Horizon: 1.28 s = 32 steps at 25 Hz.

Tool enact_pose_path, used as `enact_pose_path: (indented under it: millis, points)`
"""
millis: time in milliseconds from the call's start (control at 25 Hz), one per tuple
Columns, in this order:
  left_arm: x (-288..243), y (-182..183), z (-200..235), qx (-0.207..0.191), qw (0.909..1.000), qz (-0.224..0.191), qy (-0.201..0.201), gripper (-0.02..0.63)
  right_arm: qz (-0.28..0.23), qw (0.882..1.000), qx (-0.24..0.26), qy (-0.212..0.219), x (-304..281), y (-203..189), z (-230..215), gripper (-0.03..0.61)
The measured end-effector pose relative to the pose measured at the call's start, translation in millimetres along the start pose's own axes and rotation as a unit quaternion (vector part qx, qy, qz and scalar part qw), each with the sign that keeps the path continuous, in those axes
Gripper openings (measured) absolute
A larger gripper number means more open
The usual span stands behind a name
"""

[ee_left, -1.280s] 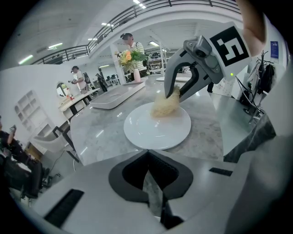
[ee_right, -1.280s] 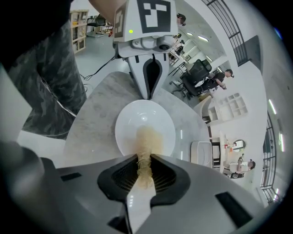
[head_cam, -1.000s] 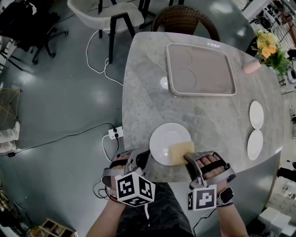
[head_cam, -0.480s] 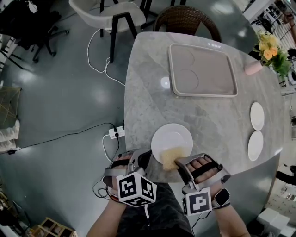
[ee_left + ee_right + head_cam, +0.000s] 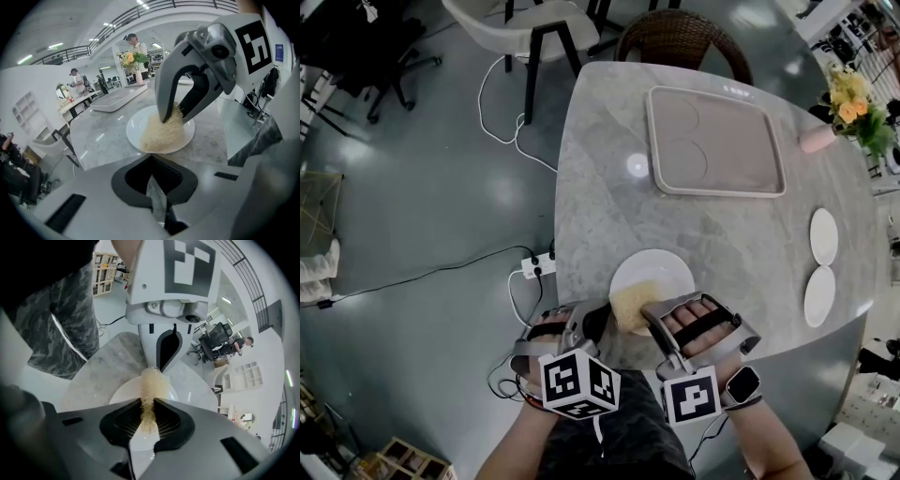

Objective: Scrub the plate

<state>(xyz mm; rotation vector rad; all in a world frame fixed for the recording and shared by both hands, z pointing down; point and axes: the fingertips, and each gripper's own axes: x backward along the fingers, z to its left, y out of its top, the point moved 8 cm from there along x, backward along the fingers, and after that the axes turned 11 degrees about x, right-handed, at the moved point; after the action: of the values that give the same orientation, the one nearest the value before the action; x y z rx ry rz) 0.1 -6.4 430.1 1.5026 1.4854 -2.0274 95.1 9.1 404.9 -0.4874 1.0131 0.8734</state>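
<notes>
A white plate (image 5: 664, 270) lies on the marble table (image 5: 609, 178) close to its near edge. A yellow fibrous scrubber (image 5: 628, 302) rests on the plate's near left part, and my right gripper (image 5: 649, 313) is shut on it. In the right gripper view the scrubber (image 5: 150, 383) is pinched between the pads over the plate (image 5: 123, 393). My left gripper (image 5: 592, 320) sits at the table's edge just left of the plate, jaws together and holding nothing. From the left gripper view, the right gripper (image 5: 174, 117) presses the scrubber (image 5: 161, 133) onto the plate (image 5: 135, 127).
A beige tray (image 5: 717, 141) lies at the far side of the table. Two small white plates (image 5: 821, 236) (image 5: 817, 295) sit near the right edge. A pink vase (image 5: 816, 138) with flowers stands far right. Chairs (image 5: 675, 37) stand beyond the table.
My right gripper has dragged the scrubber leftward across the plate, from its right side to its near left part. The left gripper has stayed at the table edge.
</notes>
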Motion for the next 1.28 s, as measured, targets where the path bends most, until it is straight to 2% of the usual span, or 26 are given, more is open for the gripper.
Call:
enact_pose_path:
  millis: [640,960,1280]
  points:
    - [1.2,-0.1,-0.3,0.004,1.0000,-0.004,-0.003,0.014,0.053,0.996,-0.042,-0.050,-15.9,-34.5,-38.2,0.071]
    - [0.8,-0.6,0.1,0.003,1.0000,-0.003,-0.002,0.013,0.082,0.993,-0.074,-0.040,-13.2,-54.9,-26.0,0.071]
    - [2.6,-1.0,0.9,0.003,1.0000,-0.005,-0.003,0.013,0.079,0.995,-0.062,-0.011,0.2,-46.3,7.7,0.072]
